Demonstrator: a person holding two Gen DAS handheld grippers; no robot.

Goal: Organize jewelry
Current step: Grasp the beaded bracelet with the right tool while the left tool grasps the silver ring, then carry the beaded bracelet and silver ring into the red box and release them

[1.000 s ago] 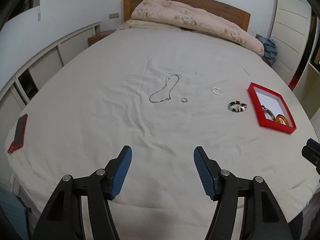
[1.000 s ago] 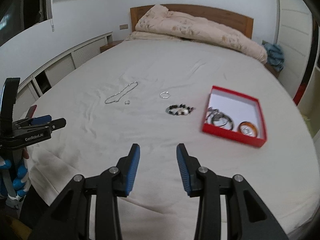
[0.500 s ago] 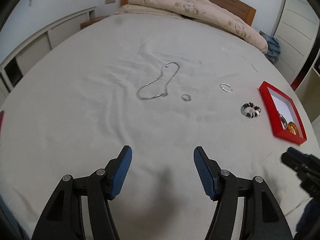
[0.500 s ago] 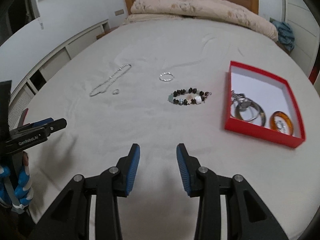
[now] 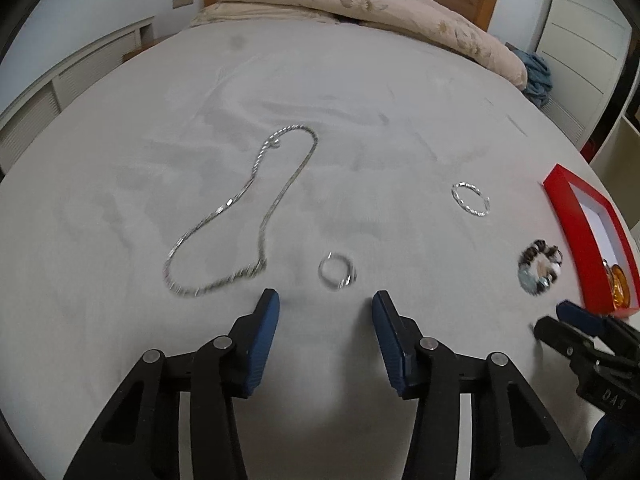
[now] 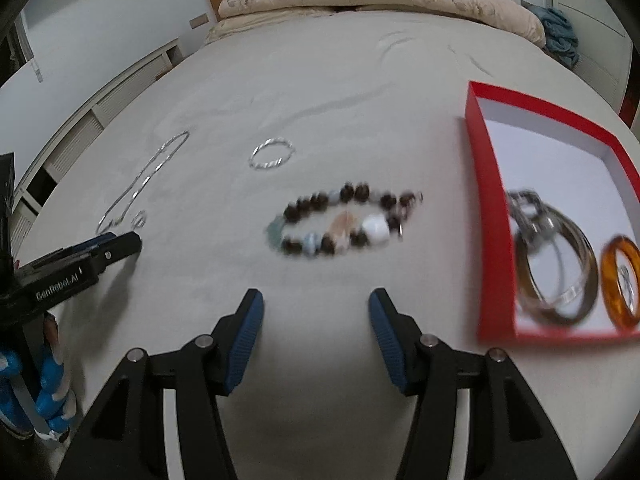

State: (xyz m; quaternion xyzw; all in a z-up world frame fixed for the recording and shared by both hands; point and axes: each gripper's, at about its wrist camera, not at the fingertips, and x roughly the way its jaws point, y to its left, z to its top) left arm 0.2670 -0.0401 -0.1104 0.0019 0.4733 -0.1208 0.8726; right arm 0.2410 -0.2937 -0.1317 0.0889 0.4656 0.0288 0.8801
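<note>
On the white bed sheet lie a silver chain necklace (image 5: 244, 216), a small silver ring (image 5: 337, 270), a thin silver bangle (image 5: 471, 199) and a beaded bracelet (image 6: 344, 220). My left gripper (image 5: 325, 300) is open and empty, just short of the small ring. My right gripper (image 6: 316, 300) is open and empty, just short of the beaded bracelet. A red tray (image 6: 486, 216) at the right holds metal bangles (image 6: 556, 264) and an amber ring (image 6: 622, 282). The bracelet (image 5: 540, 266) and the tray (image 5: 576, 224) also show in the left wrist view.
A folded floral duvet (image 5: 360, 4) lies against the wooden headboard at the far end. White cabinets (image 6: 100, 116) run along the left side. A blue cloth (image 6: 560, 32) lies at the far right. The left gripper shows in the right wrist view (image 6: 120, 242).
Both grippers have moved forward and down toward the sheet. The ring and the beaded bracelet now sit much closer to the fingertips. Both stay open.
</note>
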